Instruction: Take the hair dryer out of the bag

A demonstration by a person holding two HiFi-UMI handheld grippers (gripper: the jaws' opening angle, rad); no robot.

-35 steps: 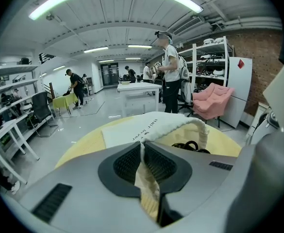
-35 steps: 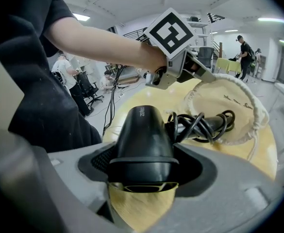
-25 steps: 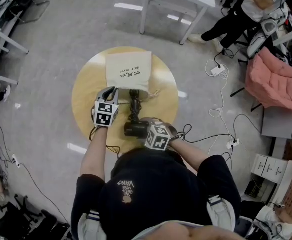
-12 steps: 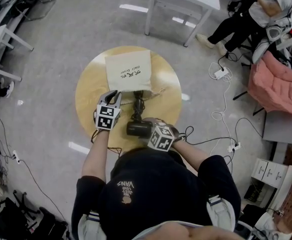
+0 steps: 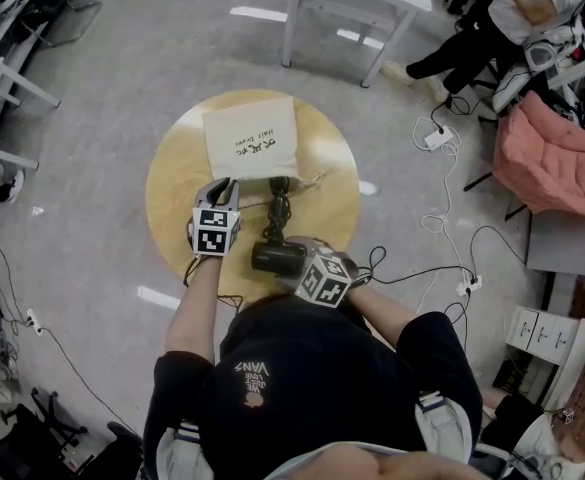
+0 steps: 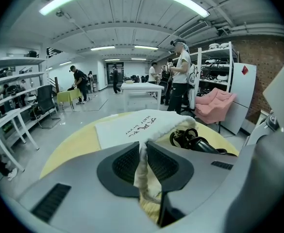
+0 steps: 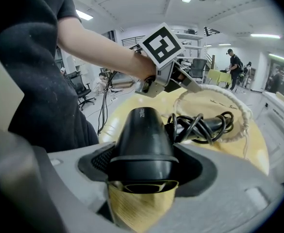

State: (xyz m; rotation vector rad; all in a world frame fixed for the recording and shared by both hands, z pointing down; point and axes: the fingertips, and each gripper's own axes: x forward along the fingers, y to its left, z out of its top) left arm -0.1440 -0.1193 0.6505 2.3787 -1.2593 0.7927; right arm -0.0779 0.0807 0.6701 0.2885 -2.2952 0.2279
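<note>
The head view looks steeply down from above the person onto the round bench (image 5: 172, 183). The left gripper view sits low and very near, facing far across the bag (image 6: 127, 127). The right gripper view, equally near, faces left and far over the hair dryer (image 7: 144, 135). All three share the bench top.

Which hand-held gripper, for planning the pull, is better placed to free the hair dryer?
Right hand-held gripper: it grips the hair dryer. Left hand-held gripper, jaws just eased wider, pinches the bag.

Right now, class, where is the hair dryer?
In the head view the hair dryer lies on the near side of the round table, between the bag and the person, clamped in the right gripper.
</note>
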